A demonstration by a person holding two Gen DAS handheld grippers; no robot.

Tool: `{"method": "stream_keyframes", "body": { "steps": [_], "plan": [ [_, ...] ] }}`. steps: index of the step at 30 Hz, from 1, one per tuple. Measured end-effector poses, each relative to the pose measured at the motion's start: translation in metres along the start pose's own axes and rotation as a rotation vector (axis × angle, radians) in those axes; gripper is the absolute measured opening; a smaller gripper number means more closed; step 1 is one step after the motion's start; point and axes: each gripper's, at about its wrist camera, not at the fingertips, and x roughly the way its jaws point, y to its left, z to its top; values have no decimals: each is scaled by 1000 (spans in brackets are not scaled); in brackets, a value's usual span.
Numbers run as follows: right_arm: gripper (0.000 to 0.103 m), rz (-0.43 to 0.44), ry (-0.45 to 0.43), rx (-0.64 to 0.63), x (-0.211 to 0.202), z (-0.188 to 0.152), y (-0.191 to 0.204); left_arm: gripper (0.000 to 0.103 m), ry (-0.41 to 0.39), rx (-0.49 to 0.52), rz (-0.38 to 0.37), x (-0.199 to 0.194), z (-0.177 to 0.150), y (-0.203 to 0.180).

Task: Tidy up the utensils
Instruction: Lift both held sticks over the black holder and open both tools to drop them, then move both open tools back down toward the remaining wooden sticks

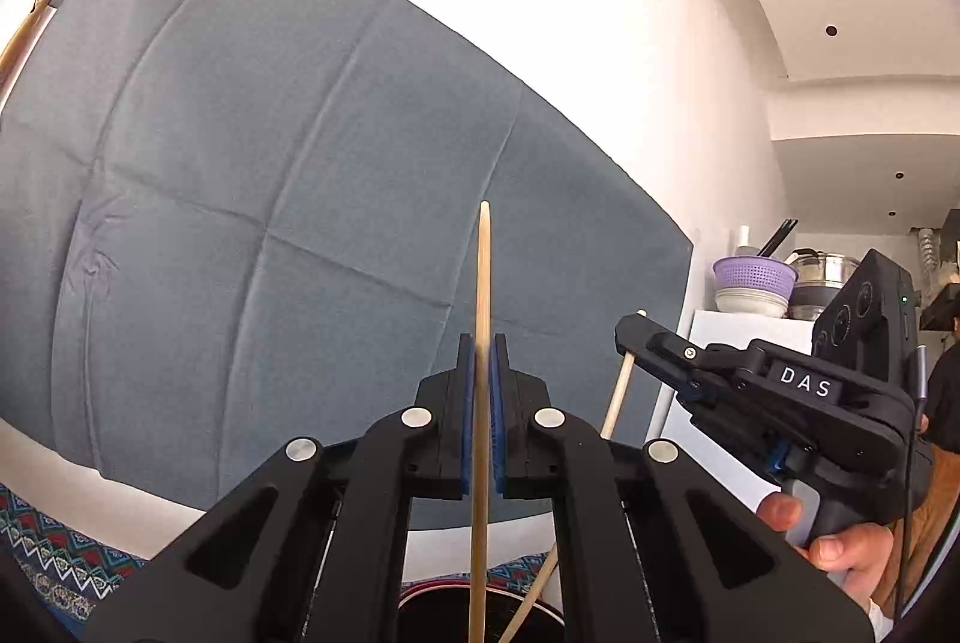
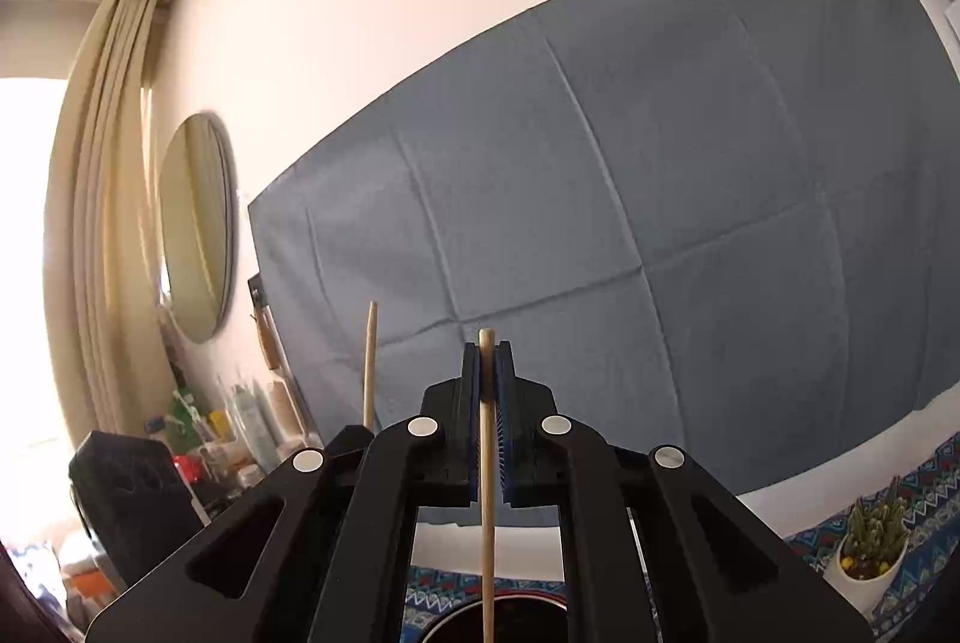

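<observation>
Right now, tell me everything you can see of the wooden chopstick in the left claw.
The chopstick is a slim, pale wooden stick, round and tapering to a blunt tip. It stands nearly upright, clamped between the blue pads of the left claw, which is shut on it. Its tip rises well above the pads against the hanging blue cloth; its lower end runs down out of view.

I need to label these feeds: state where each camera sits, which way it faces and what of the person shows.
Left wrist: on the left gripper, facing the blue cloth; it clamps a chopstick; right gripper and hand show.
Right wrist: on the right gripper, facing the cloth; it clamps its own wooden stick.
Shared: cloth, both sticks.
</observation>
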Motion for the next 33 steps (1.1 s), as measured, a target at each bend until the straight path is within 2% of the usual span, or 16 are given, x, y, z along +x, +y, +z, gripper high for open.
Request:
{"method": "stream_keyframes", "body": {
  "steps": [5, 8, 10, 14, 20, 21, 22, 23, 24, 25, 26, 28, 29, 30, 31, 33],
  "plan": [
    [5, -26, 30, 38, 9, -26, -11, 5, 25, 23, -14, 9, -31, -1],
    [5, -61, 54, 25, 14, -40, -16, 5, 63, 46, -8, 16, -37, -1],
    [5, -87, 48, 18, 15, -50, -20, 5, 60, 57, -1, 15, -41, 0],
    [6, -105, 116, -13, 25, -54, -21, 5, 87, 87, 9, 15, -44, 4],
    [9, -123, 111, -52, 19, -52, -19, 5, 87, 45, 19, 18, -41, 10],
    [9, -128, 104, -54, 17, -50, -19, 8, 83, 43, 23, 17, -40, 9],
    [9, -133, 97, -54, 16, -48, -18, 16, 82, 40, 24, 16, -39, 11],
    [21, -139, 87, -54, 13, -46, -18, 20, 79, 37, 25, 15, -38, 12],
    [43, -152, 75, -55, 10, -44, -19, 25, 73, 35, 28, 15, -37, 11],
    [53, -171, 58, -57, 7, -41, -18, 27, 70, 33, 30, 15, -36, 12],
    [56, -189, 35, -65, 3, -39, -17, 29, 71, 30, 30, 15, -36, 12],
    [59, -212, 13, -89, -2, -35, -16, 41, 75, 27, 28, 14, -34, 14],
    [67, -222, 12, -97, -3, -33, -16, 46, 76, 23, 25, 13, -34, 15],
    [72, -234, 3, -101, -5, -32, -16, 59, 80, 23, 26, 12, -33, 16],
    [74, -244, -8, -104, -7, -31, -16, 70, 83, 26, 30, 12, -33, 16],
    [78, -260, -11, -120, -10, -29, -17, 80, 83, 47, 37, 10, -31, 15]
  ]
}}
